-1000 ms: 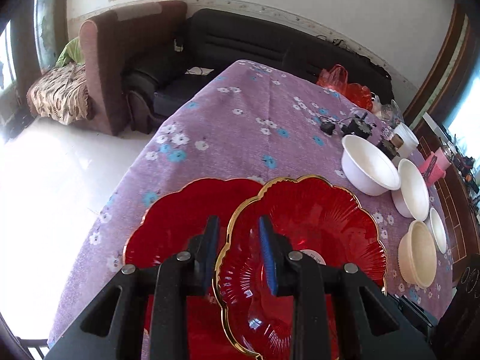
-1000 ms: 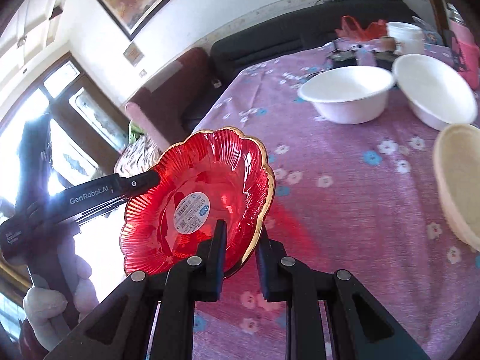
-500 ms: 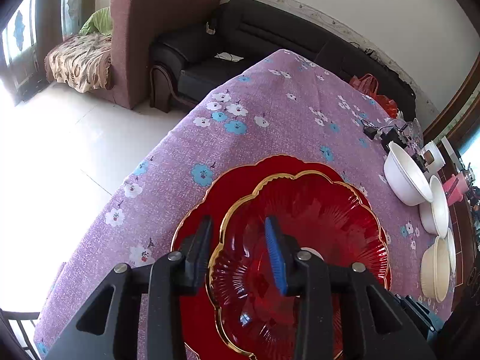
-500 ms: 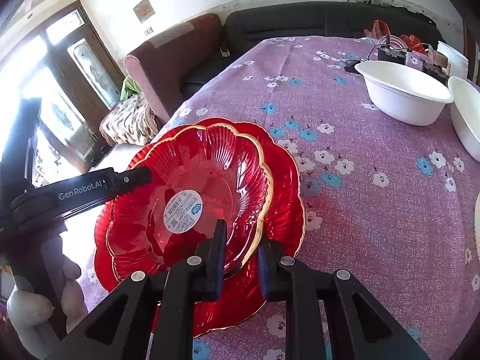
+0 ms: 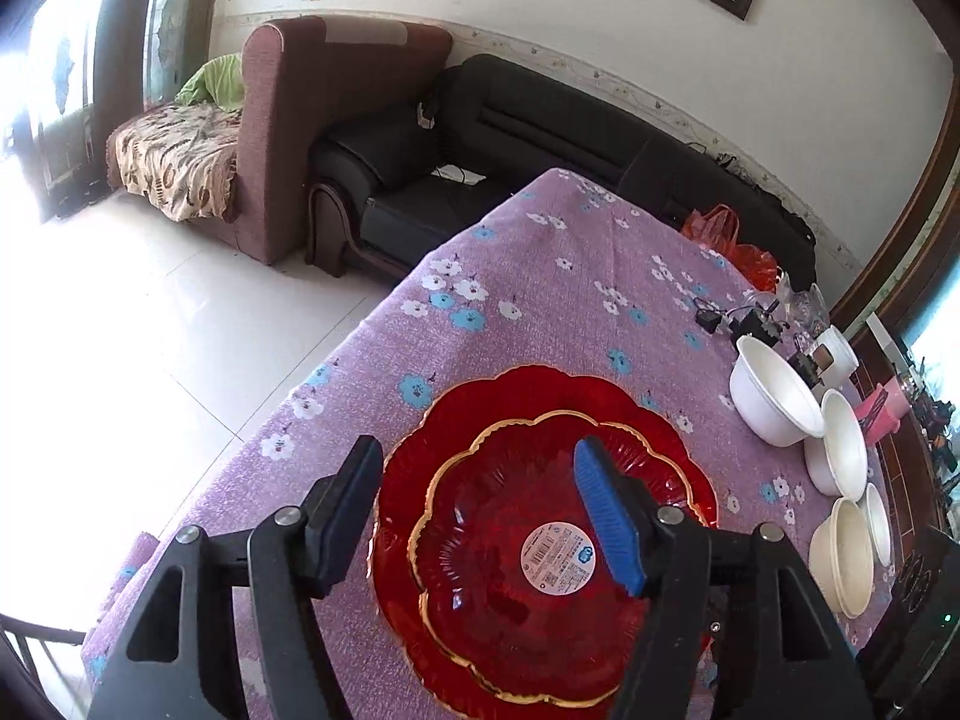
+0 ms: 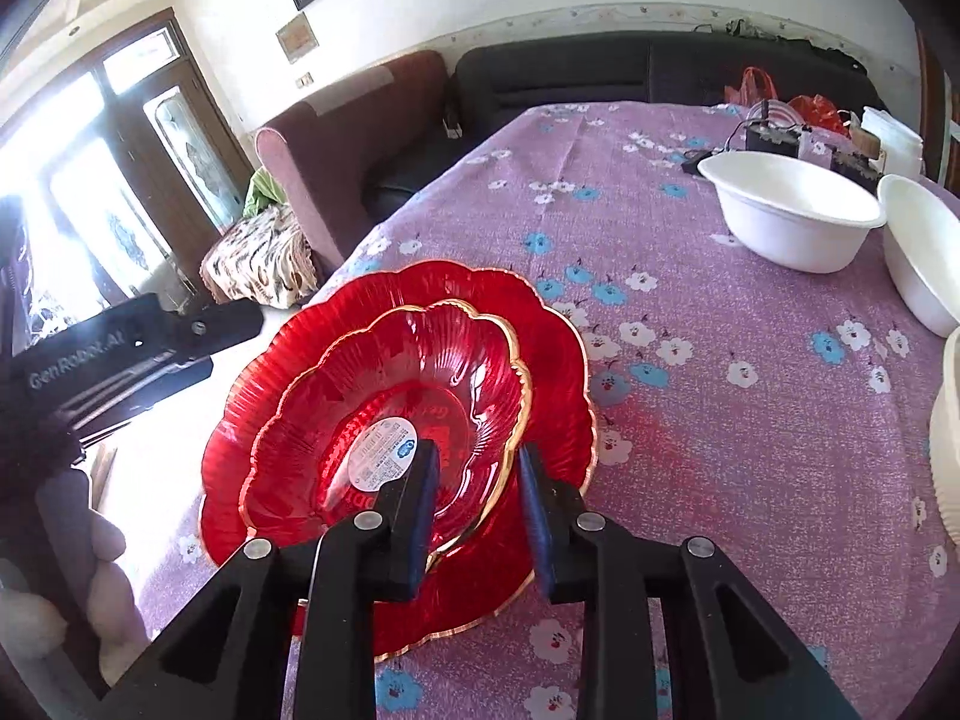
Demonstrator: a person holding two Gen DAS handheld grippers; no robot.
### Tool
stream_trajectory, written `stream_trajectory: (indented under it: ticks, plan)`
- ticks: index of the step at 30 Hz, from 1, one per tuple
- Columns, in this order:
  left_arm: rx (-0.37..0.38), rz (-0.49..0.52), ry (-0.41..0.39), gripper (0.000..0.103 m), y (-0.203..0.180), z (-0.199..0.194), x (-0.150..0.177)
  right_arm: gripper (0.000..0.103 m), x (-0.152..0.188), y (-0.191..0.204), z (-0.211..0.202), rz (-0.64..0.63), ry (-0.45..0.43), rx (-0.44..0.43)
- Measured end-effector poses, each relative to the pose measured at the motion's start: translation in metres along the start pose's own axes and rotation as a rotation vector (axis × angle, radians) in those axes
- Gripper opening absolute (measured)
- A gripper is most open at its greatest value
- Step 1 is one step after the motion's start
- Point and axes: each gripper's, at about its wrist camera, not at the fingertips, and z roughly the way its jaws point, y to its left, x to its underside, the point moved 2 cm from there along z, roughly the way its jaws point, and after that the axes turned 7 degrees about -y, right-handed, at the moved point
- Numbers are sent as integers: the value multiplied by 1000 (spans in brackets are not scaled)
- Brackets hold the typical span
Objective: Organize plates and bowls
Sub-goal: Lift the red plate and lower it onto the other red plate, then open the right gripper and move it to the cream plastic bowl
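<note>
Smaller red plate nests inside larger red plate.

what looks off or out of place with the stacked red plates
Nothing is broken or spilled. The smaller red plate sits nested in the larger red plate, though off-centre. A round barcode sticker is still stuck in its middle.

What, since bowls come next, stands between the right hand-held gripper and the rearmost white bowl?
Nothing visible: only flowered tablecloth lies between the right hand-held gripper and that white bowl. The small red plate has its rim between the fingers, though.
</note>
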Motion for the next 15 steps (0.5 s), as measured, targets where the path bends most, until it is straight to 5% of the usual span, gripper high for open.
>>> stream_trajectory:
  ticks: [6, 10, 15]
  plan:
    - [-48, -24, -120, 79, 2, -70, 15, 46, 1, -7, -42, -37, -145, -21]
    - [-86, -39, -195, 83, 0, -108, 27, 46, 2, -11, -51, -86, -190, 16]
    - [-91, -54, -234, 83, -16, -140, 30, 47, -5, -5, -73, -108, -227, -42]
